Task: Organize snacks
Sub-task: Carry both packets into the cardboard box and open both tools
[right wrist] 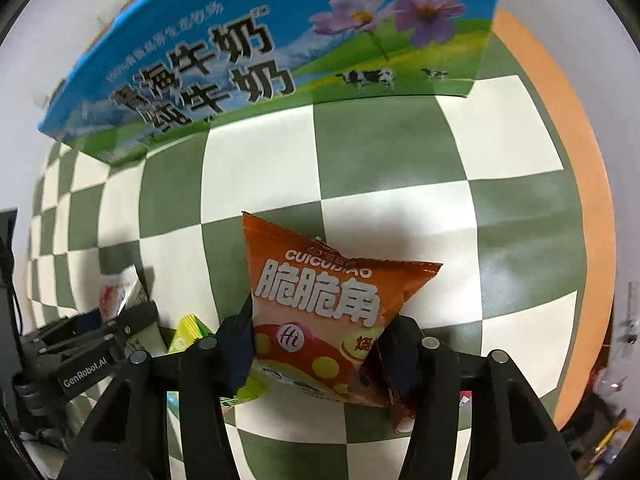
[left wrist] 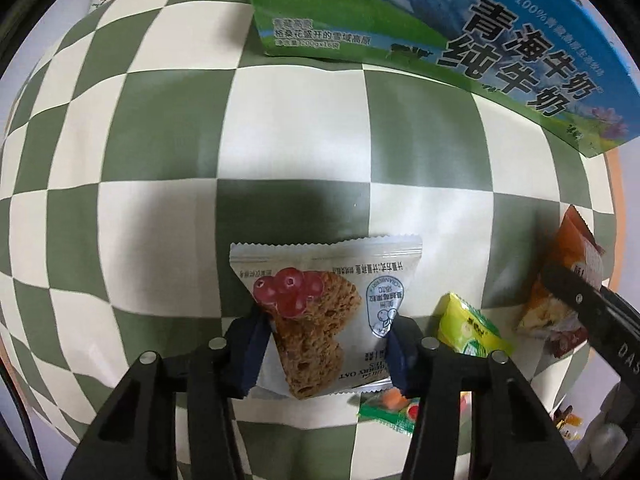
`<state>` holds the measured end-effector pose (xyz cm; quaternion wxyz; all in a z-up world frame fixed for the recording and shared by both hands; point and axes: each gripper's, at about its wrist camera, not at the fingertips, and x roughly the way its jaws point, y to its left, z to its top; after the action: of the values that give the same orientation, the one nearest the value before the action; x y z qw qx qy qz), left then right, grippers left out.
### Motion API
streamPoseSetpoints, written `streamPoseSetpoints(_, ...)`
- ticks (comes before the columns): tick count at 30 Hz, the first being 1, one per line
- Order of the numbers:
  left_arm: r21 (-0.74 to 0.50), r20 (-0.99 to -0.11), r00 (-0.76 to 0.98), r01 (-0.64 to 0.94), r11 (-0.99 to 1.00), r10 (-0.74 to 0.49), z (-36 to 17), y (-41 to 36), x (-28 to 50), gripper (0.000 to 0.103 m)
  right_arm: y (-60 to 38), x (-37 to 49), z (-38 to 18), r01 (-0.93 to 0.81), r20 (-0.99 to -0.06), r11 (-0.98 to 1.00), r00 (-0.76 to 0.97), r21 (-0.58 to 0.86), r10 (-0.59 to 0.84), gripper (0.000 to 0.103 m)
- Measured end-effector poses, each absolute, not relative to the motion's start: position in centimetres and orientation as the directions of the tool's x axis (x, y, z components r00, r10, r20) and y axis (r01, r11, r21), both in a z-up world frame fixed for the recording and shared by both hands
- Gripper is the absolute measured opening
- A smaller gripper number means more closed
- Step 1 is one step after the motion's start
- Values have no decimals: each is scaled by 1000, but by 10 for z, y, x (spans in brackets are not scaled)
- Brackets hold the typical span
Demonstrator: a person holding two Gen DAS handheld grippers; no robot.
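My left gripper (left wrist: 326, 348) points down at the checkered cloth and is shut on a white cranberry oat snack packet (left wrist: 320, 280), with the pads pressing on its two lower sides. My right gripper (right wrist: 318, 348) is shut on an orange puffed snack bag (right wrist: 320, 280), whose lower right corner is crumpled against the pad. The two grippers are close together. In the left wrist view the orange bag (left wrist: 568, 280) shows at the right edge. In the right wrist view the white packet (right wrist: 120, 292) shows at the left.
A large blue and green milk carton box (left wrist: 480, 40) (right wrist: 240, 60) stands at the far side of the green and white checkered cloth (left wrist: 160, 160). A yellow-green packet (left wrist: 468, 328) and a green one (left wrist: 392, 404) lie between the grippers. The orange table rim (right wrist: 576, 160) runs at the right.
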<state>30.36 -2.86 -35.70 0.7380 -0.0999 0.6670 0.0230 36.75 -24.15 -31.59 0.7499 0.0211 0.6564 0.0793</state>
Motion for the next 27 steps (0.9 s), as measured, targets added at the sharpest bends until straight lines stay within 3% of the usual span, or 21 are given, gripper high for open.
streamPoseSetpoints(6, -175, -974, 174, -169, 970, -145, -315, -23, 282, 47, -248, 362, -294, -94, -966, 974, 143, 205, 217, 53)
streamPoseSetpoints(12, -266, -933, 285, -130, 955, -221, -243, -27, 287, 47, -246, 354, -230, -137, -921, 940, 195, 314, 336, 53)
streamPoseSetpoints(20, -335, -867, 385, 18, 942, -316, -157, -45, 371, 47, -239, 395, -126, -242, -843, 892, 304, 382, 444, 53)
streamPoseSetpoints(27, -293, -916, 272, 51, 955, -296, -173, -66, 493, 47, -234, 496, -99, -256, -864, 915, 325, 310, 384, 53)
